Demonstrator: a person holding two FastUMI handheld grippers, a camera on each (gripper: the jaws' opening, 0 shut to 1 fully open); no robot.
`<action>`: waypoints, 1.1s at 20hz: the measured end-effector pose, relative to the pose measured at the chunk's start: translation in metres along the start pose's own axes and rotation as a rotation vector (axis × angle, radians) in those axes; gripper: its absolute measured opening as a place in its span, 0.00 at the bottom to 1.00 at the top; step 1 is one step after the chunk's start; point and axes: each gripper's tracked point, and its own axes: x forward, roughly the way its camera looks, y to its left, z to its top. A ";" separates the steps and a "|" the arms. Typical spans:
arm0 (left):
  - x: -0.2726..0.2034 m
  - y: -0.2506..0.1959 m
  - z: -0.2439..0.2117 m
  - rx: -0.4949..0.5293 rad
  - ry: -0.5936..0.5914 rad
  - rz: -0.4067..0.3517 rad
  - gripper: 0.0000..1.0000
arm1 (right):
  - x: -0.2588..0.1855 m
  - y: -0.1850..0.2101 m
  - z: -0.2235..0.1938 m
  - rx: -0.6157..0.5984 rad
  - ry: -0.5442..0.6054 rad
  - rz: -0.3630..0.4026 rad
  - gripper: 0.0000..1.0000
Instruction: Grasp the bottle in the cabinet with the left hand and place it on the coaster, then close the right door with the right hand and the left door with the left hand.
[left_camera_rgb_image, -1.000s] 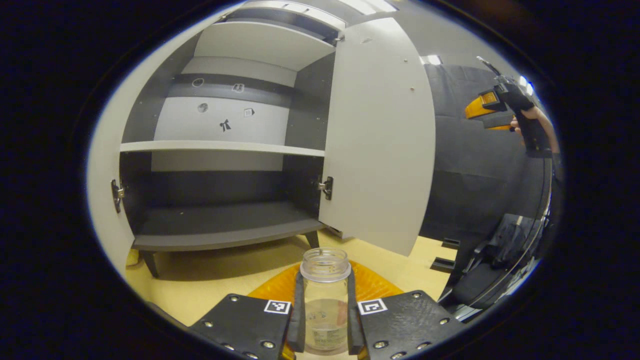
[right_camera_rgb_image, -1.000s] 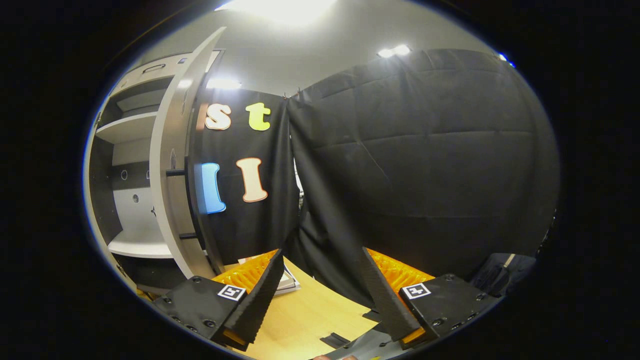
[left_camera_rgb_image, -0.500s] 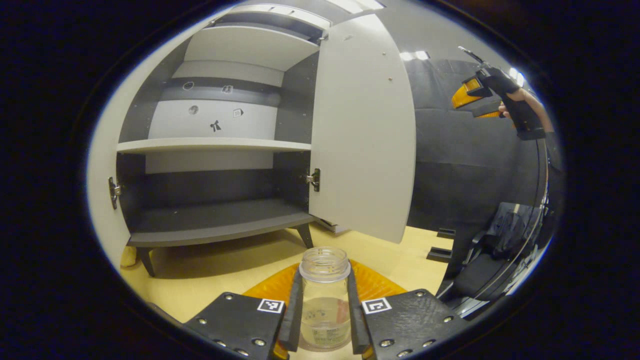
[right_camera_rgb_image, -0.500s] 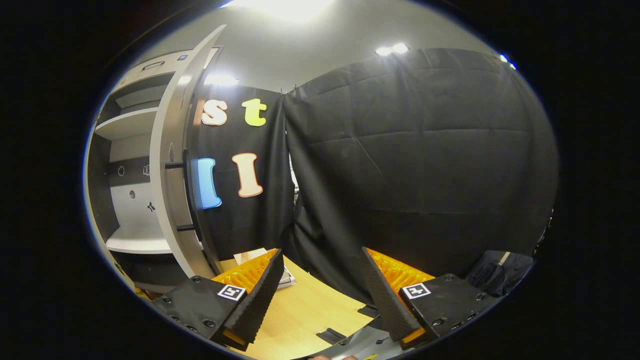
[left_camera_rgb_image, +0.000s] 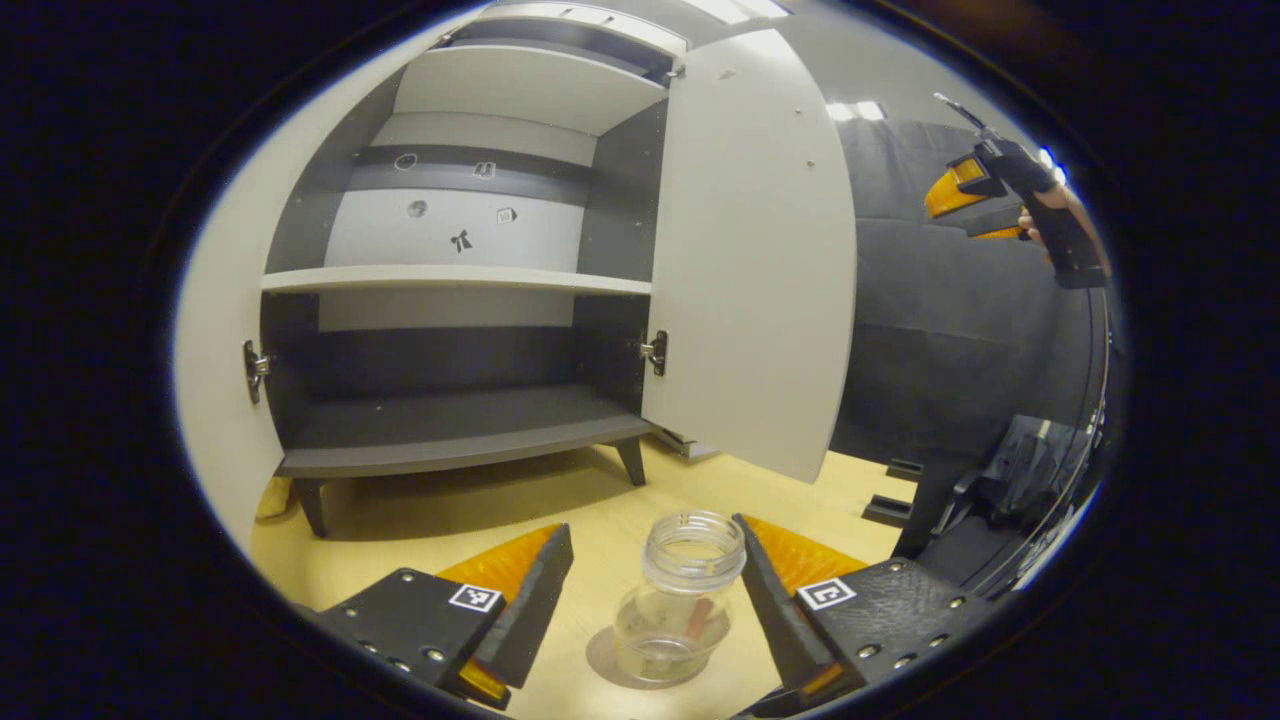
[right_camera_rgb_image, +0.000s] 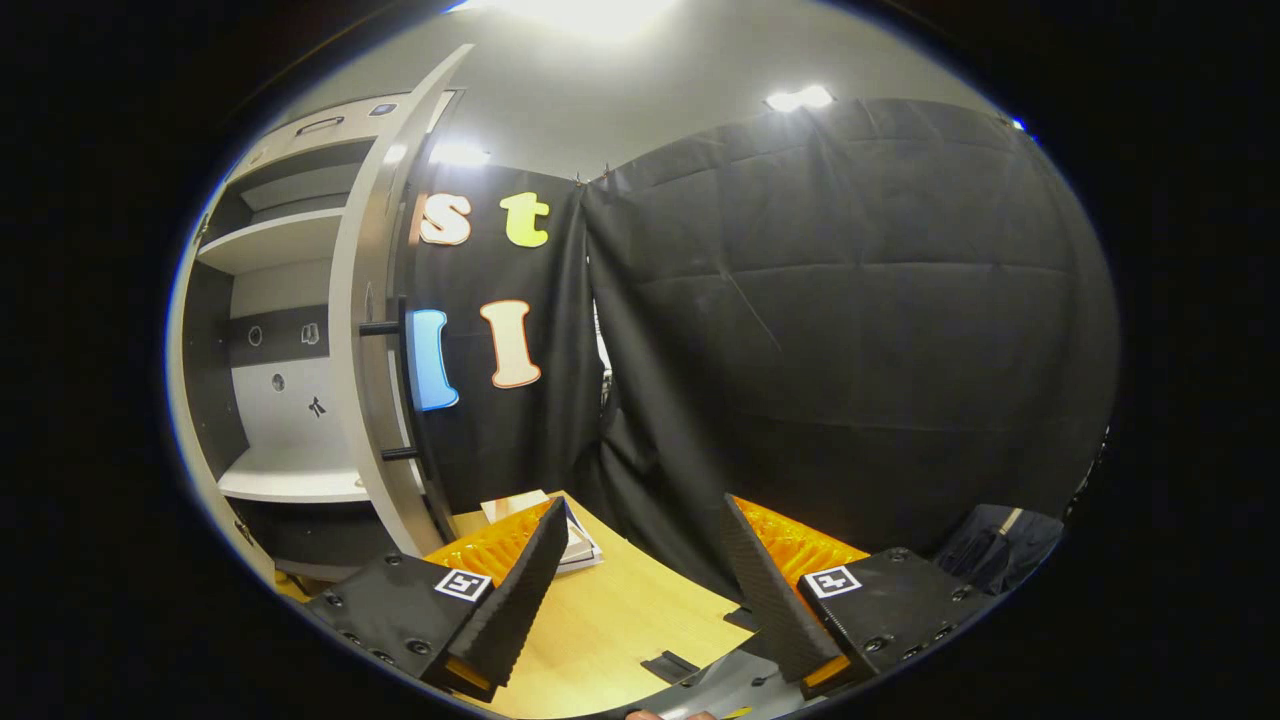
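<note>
The left claw (left_camera_rgb_image: 650, 610) gapes wide, empty, straddling the clear lidless plastic bottle (left_camera_rgb_image: 680, 600) standing on a round grey coaster (left_camera_rgb_image: 610, 662) on the table. Withdrawing crookedly could topple it. Beyond, the white right cabinet door (left_camera_rgb_image: 750, 260) stands open. The right claw (right_camera_rgb_image: 640, 590) is also spread, empty.

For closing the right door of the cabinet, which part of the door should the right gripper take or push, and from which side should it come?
Best the dark bar handle on the outer face of the right door. It stands off the panel near the free edge, far from the hinge, and runs upright. The open right gripper could come from the outer side, fingers on each side of the bar, or simply push that face inward.
</note>
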 end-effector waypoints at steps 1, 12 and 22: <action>-0.006 -0.003 0.007 -0.003 -0.005 -0.007 0.92 | 0.003 0.002 0.001 0.002 -0.002 0.009 0.92; -0.103 0.030 0.174 -0.106 -0.212 0.264 0.99 | 0.060 0.028 0.006 -0.027 -0.018 0.204 0.98; -0.191 0.111 0.262 -0.041 -0.237 0.762 0.98 | 0.091 0.051 0.047 -0.045 -0.081 0.480 0.98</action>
